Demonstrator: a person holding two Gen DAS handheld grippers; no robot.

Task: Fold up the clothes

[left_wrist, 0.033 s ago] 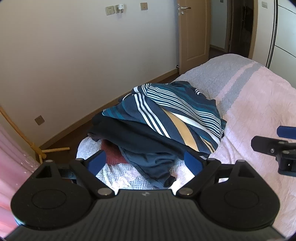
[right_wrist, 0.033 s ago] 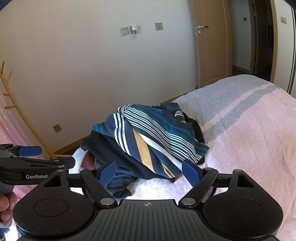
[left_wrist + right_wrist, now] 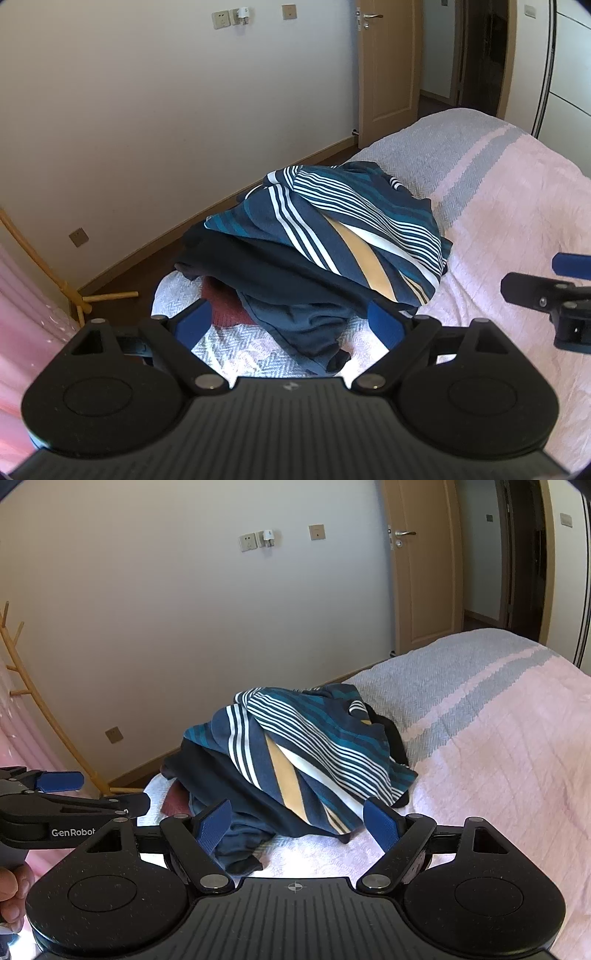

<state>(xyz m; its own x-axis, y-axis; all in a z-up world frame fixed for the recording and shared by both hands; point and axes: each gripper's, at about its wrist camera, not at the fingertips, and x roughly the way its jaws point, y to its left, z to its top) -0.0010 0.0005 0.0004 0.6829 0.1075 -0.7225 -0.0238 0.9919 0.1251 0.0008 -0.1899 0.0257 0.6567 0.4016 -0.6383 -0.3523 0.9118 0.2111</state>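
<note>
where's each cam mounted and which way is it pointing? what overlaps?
Left wrist: sits on the left gripper, facing forward over the bed at the clothes pile; its own open fingers show, plus the right gripper at the right edge.
Right wrist: sits on the right gripper, facing the same pile; its own open fingers show, plus the left gripper and a hand at the left.
Shared: pile, bed, wall, door.

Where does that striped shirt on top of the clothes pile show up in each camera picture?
Left wrist view: striped shirt sits centre, just above the open left gripper.
Right wrist view: striped shirt sits centre, slightly left.
Shared landmark: the door, upper right.
</note>
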